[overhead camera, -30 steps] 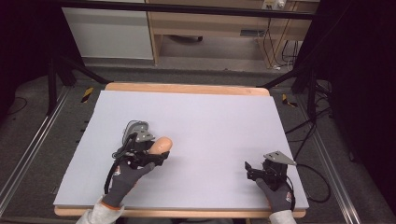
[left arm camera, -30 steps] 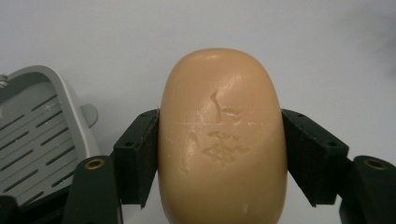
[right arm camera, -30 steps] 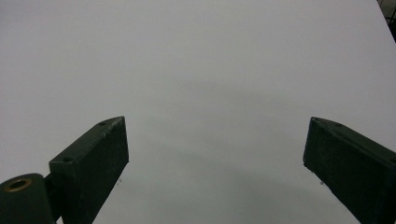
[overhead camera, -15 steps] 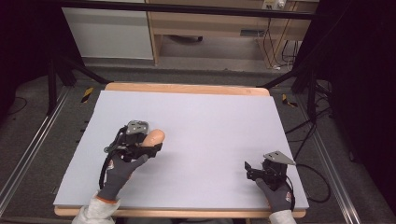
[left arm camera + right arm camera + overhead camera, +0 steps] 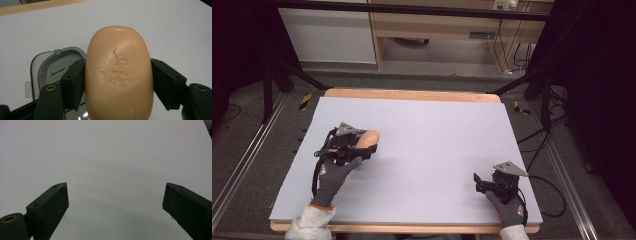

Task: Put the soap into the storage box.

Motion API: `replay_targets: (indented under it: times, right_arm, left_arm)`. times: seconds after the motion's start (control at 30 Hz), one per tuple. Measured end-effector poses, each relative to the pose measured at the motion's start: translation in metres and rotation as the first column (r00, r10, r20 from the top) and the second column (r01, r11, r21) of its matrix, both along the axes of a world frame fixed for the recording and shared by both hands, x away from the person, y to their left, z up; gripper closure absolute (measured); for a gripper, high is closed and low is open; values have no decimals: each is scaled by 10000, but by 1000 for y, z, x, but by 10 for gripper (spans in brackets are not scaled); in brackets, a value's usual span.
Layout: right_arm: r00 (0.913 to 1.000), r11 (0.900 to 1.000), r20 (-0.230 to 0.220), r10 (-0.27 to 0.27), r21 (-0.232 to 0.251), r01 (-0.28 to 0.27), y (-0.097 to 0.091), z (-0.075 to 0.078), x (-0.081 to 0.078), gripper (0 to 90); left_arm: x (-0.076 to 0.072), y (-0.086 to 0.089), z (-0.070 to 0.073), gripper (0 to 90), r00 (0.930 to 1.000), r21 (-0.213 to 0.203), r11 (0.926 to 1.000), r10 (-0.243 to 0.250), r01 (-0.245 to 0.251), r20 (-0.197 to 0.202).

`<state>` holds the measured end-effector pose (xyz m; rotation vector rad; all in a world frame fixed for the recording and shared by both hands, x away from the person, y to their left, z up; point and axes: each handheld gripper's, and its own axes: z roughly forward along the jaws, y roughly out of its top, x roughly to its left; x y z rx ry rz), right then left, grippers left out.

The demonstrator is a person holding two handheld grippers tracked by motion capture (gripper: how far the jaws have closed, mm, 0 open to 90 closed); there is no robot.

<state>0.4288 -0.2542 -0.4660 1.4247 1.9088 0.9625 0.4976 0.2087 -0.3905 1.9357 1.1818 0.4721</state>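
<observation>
Gripping a tan soap bar [image 5: 119, 72], the left hand-held gripper [image 5: 357, 145] hovers above a grey soap dish [image 5: 53, 68] at nine o'clock on the tabletop [image 5: 437, 130]; placement appears unfinished. The right hand-held gripper [image 5: 479, 181], at four o'clock, rests with jaws spread, empty.

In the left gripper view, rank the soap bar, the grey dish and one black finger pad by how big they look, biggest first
1. Soap bar, though it is nearest the camera.
2. Grey dish, partly hidden.
3. Finger pad, smallest.
</observation>
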Motion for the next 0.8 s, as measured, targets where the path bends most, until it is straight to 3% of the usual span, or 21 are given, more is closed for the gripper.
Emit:
replay_targets:
  times: [0.43,0.8]
  right_arm:
    - [10000,10000,-28,15,-36,-15,1,-1,1,68]
    - [10000,10000,-41,33,-1,-33,1,-1,1,67]
  left_arm:
    - [15,14,-10,317,9980,-15,9983,589,-590,-244]
    - [23,22,-23,317,9943,203,9955,937,-928,-500]
